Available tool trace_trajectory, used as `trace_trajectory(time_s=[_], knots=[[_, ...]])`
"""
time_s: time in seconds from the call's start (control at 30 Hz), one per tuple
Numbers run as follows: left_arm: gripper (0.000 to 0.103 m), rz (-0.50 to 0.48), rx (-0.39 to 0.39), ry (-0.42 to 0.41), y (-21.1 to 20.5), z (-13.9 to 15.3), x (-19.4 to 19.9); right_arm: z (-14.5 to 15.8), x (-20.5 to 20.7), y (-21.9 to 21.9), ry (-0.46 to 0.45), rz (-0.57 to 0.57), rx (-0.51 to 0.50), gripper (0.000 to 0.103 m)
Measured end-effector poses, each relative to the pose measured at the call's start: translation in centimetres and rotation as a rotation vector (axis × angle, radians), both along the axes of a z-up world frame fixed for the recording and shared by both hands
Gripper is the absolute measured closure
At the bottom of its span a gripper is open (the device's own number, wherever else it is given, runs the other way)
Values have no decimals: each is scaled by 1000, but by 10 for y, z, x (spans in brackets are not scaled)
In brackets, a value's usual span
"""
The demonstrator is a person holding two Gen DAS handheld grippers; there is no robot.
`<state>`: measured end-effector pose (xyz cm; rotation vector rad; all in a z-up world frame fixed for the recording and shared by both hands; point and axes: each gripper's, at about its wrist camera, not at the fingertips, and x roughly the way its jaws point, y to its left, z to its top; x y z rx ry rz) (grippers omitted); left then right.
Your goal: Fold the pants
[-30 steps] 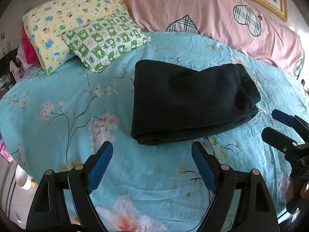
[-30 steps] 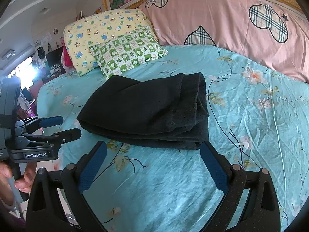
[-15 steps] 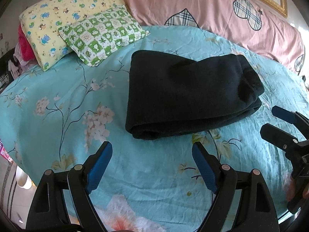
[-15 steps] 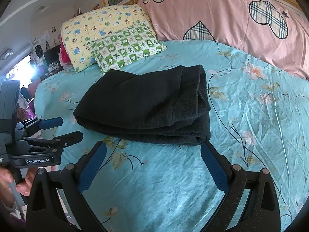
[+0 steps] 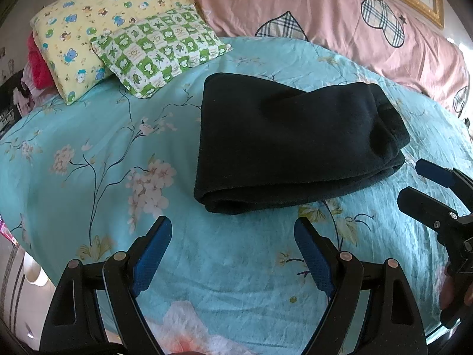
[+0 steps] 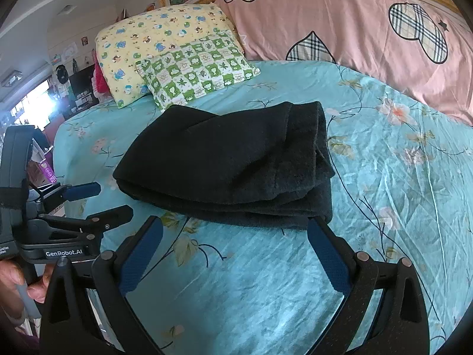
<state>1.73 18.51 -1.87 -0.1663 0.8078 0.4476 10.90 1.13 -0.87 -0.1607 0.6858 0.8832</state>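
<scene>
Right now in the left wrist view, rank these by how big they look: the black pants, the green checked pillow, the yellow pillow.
1. Black pants, clearly largest, though also nearest the camera.
2. Yellow pillow and green checked pillow look close in size; the green one overlaps the yellow, so I won't rank them.

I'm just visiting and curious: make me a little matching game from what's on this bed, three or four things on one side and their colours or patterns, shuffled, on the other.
Things:
1. folded pants
2. small pillow
3. large pillow
4. bedsheet

Looks:
A. turquoise with flowering branches
B. yellow with little cartoon animals
C. plain black
D. green and white checks

Pairs: 1-C, 2-D, 3-B, 4-A

The small pillow leans on the large one, and the pants lie on the bedsheet beyond both open grippers, the left gripper and the right gripper.
</scene>
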Motion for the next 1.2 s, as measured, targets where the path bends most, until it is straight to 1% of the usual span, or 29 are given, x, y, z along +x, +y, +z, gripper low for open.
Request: trace_trajectory(time_s=[0.43,0.73,1.2], knots=[[18,-8,1,2,-1,2,-1,1,0,1,-2,2,0,5],[18,-10,22,-8,-5,11,-4,18,-3,0,-31,13,6,5],[17,-2,27,-11,-5,17,-7,26,-5,1,-46,19,16,5]])
